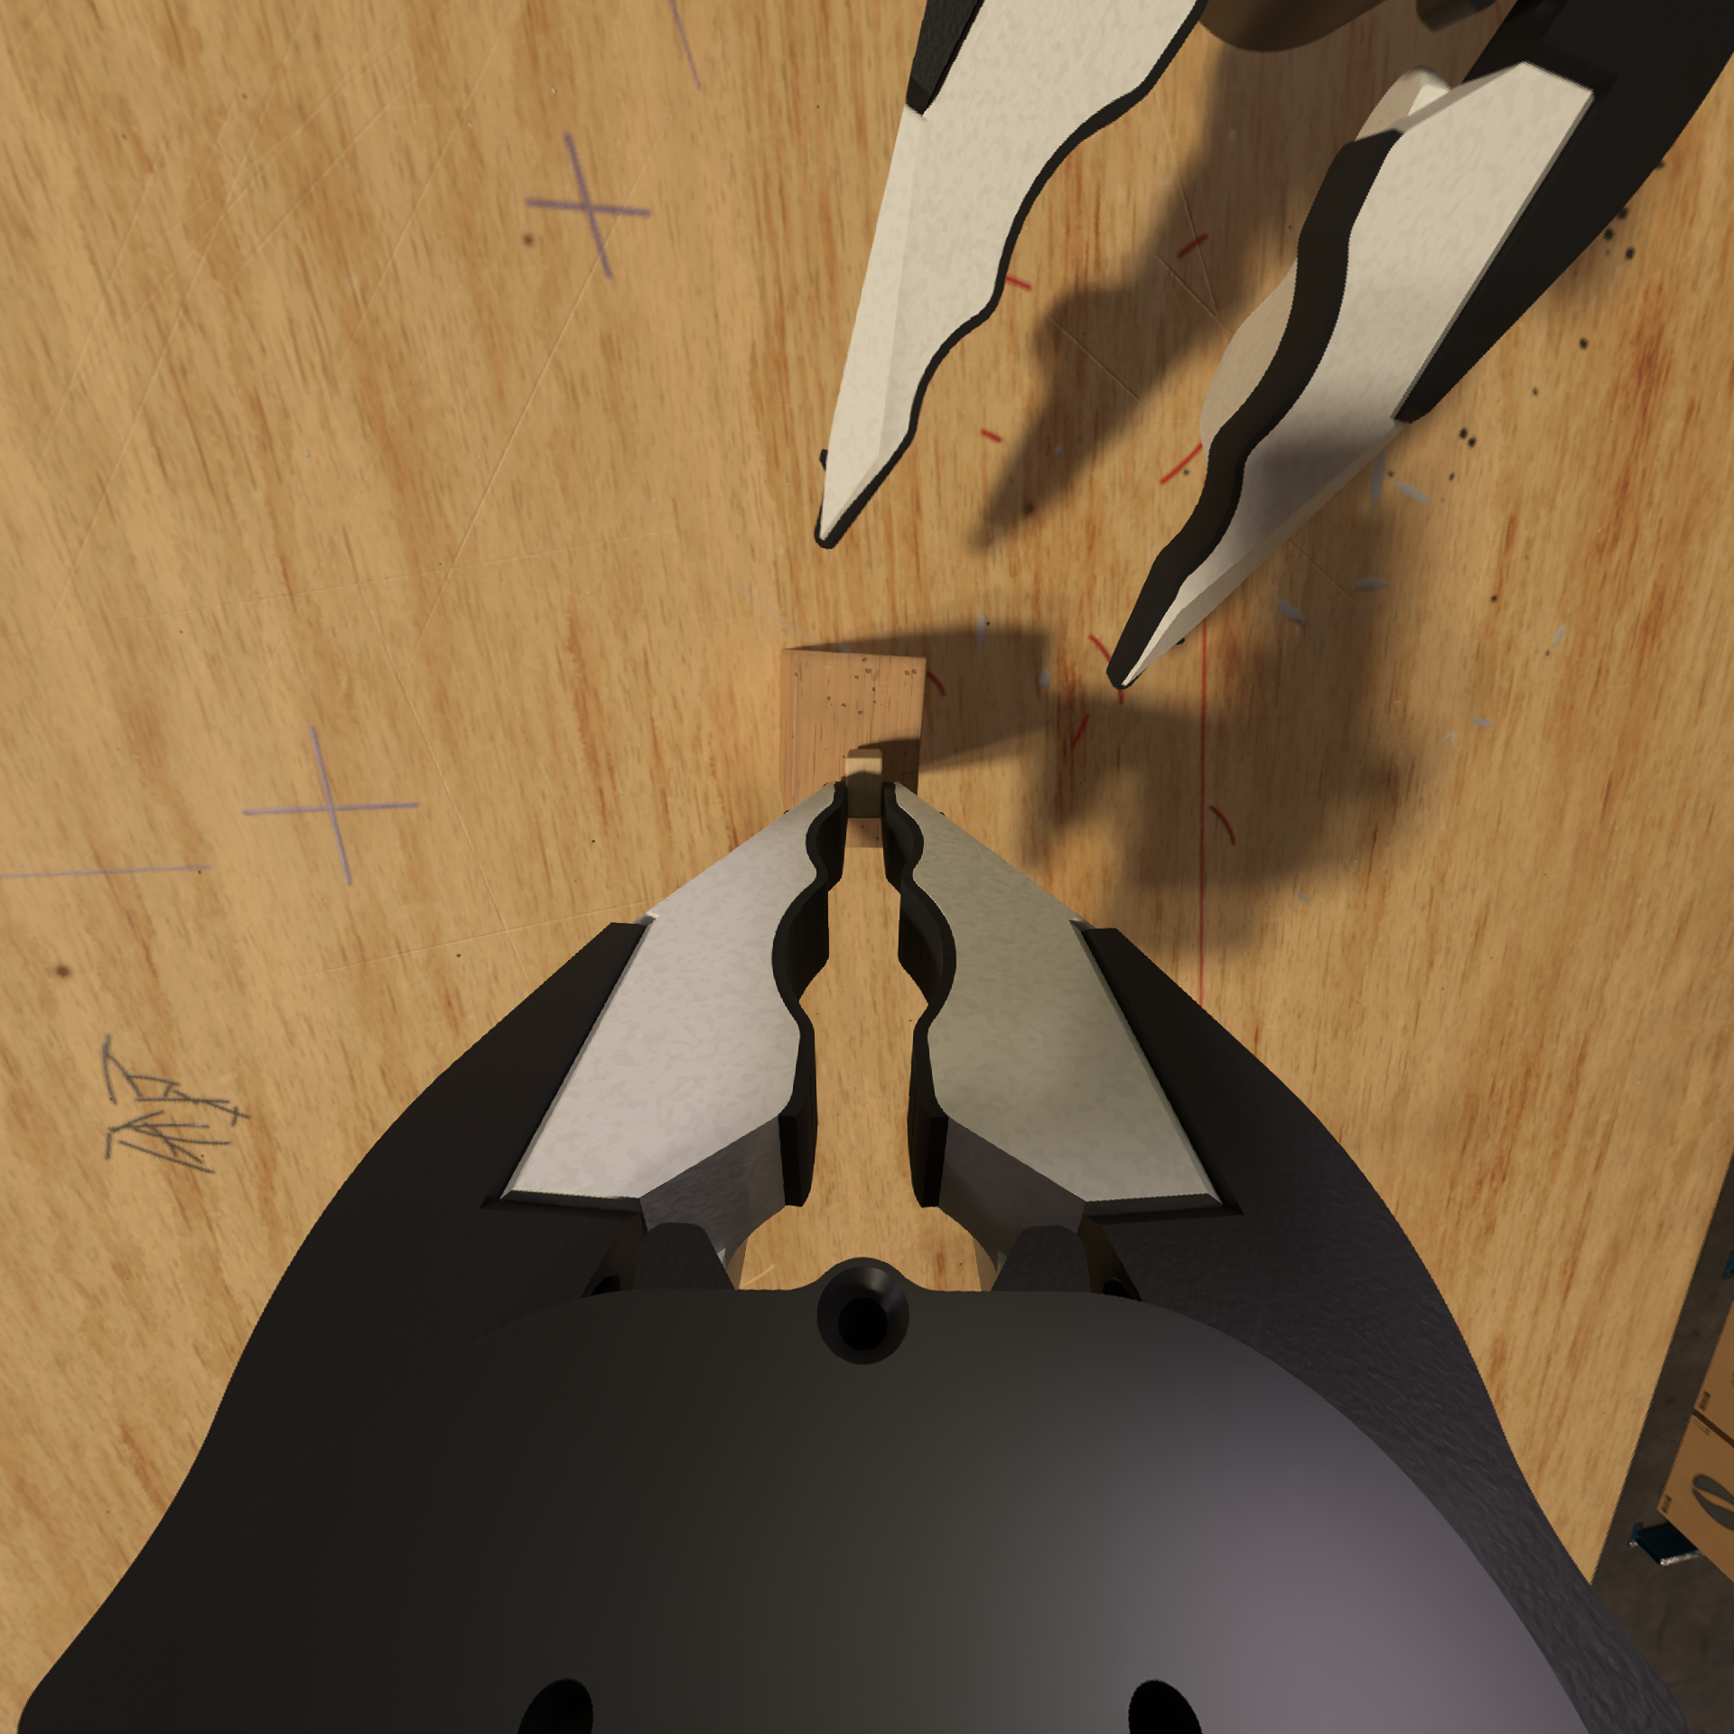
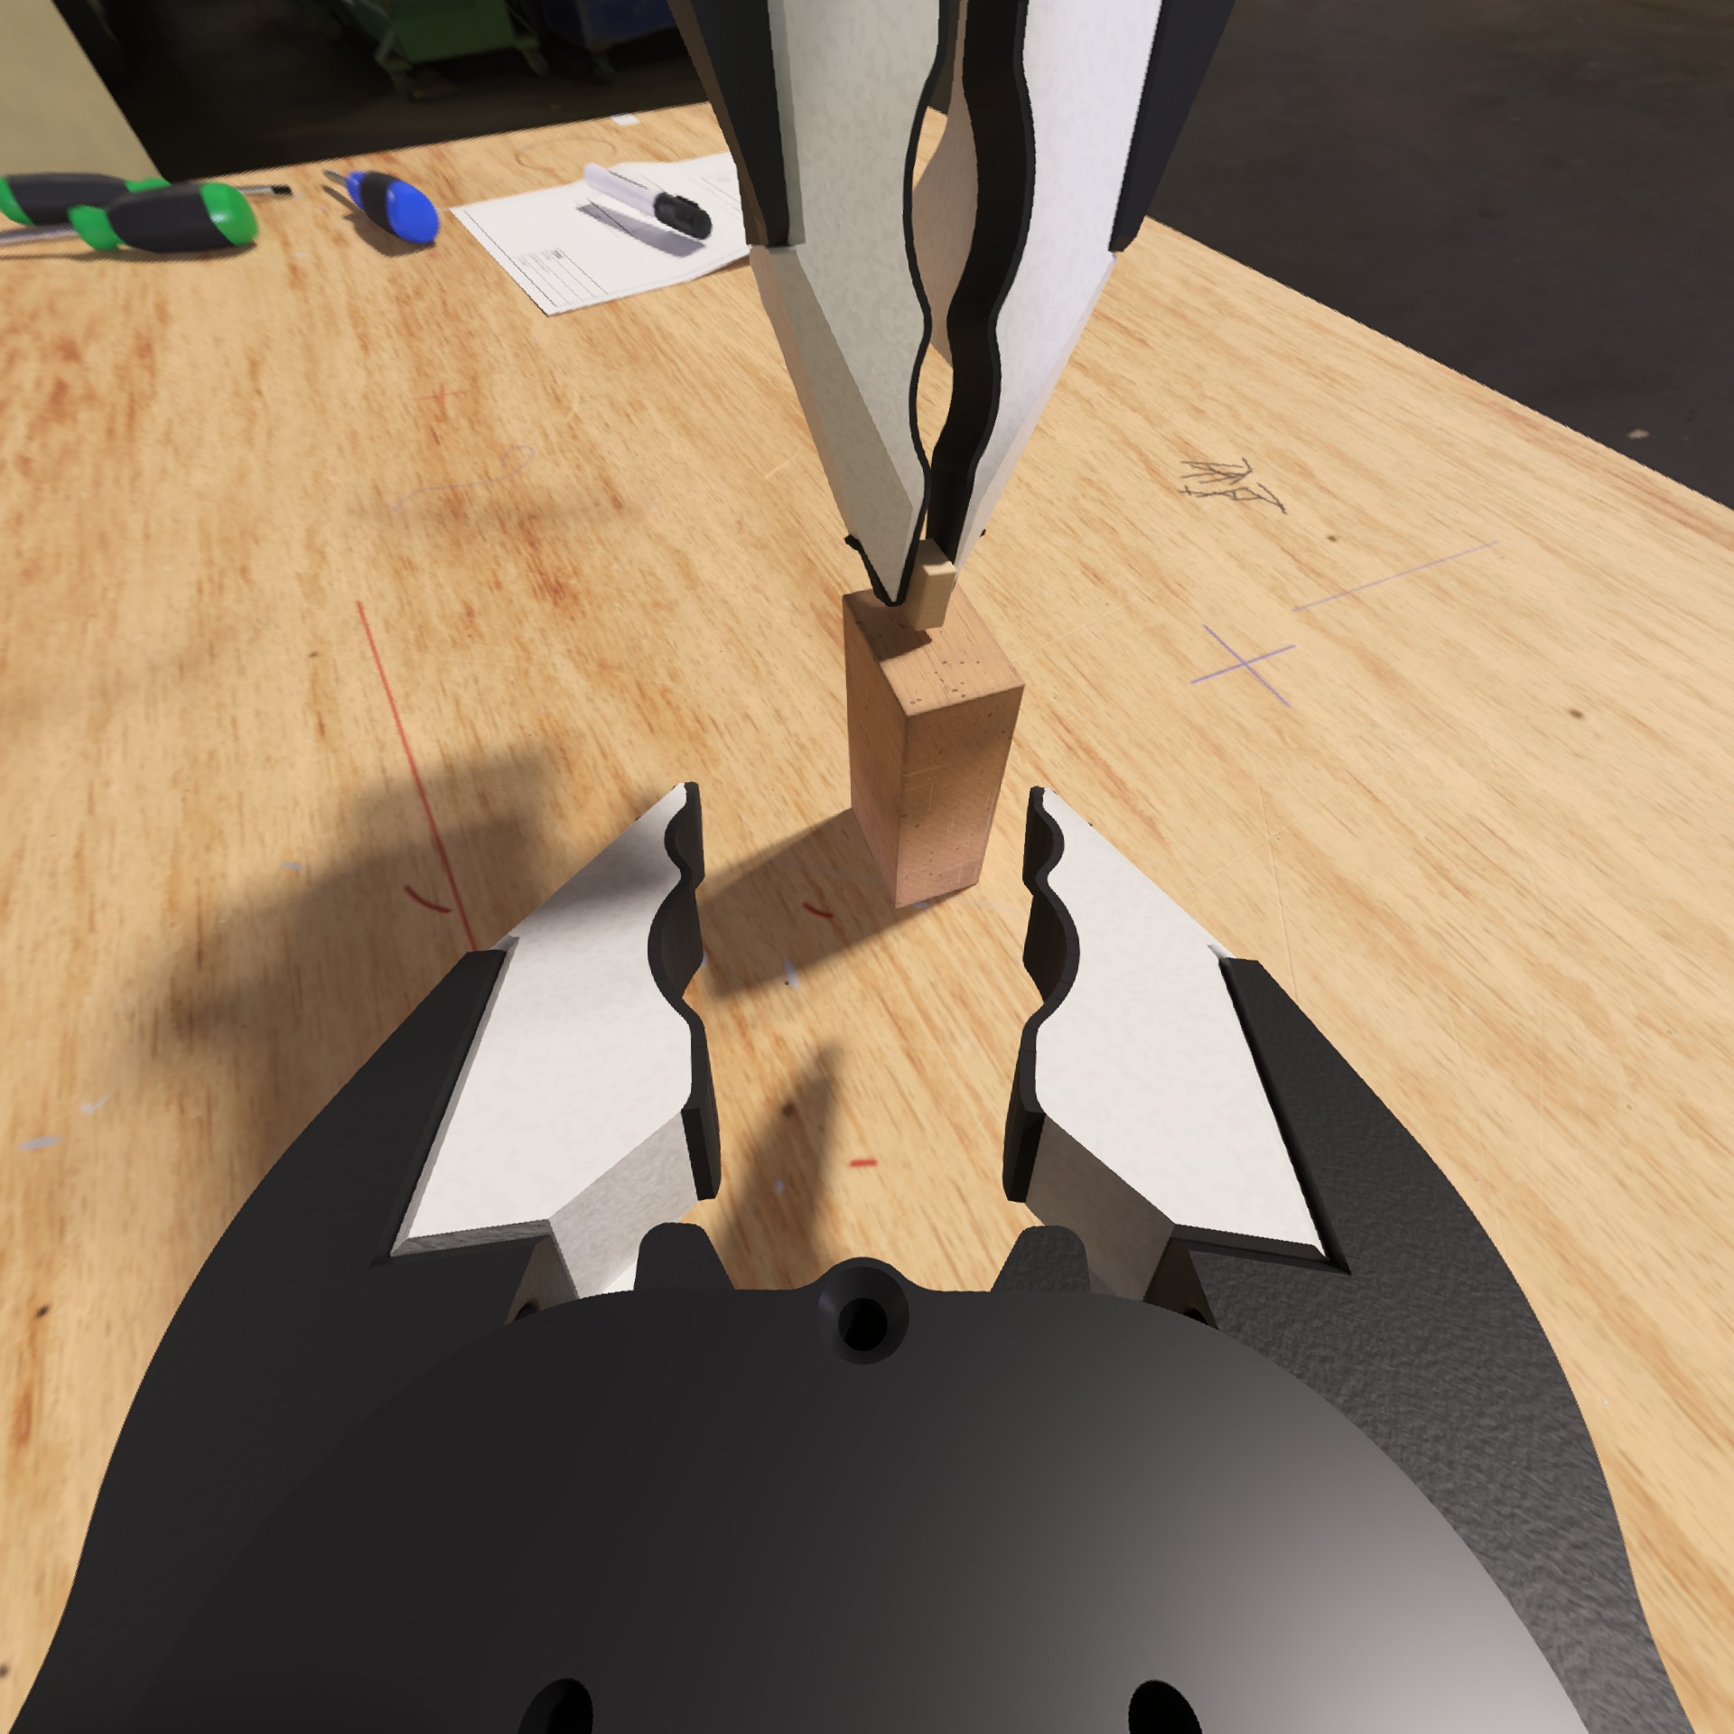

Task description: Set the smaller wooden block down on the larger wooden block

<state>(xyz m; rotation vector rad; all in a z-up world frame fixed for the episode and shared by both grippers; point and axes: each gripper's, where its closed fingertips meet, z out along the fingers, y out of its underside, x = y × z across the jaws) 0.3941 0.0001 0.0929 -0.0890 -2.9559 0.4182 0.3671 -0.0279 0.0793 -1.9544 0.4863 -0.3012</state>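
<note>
The left gripper [image 1: 863,798] was clamped on the smaller wooden block [image 2: 935,593], directly above the near edge of the upright larger wooden block [image 2: 929,751]; whether they touched could not be determined. The right gripper [image 2: 861,826], spread wide and empty, stood just beside the larger block's base.

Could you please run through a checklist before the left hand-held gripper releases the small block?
1. Left hand-held gripper shut on small block: ok.
2. Small block over top of large block: ok, though near the far edge.
3. Small block resting flat on that top: cannot tell; it looks slightly tilted in the right wrist view.
4. Large block upright on the table: ok.
5. Right hand-held gripper open and clear of both blocks: ok.
6. Screwdrivers and paper out of the way: ok.
</note>
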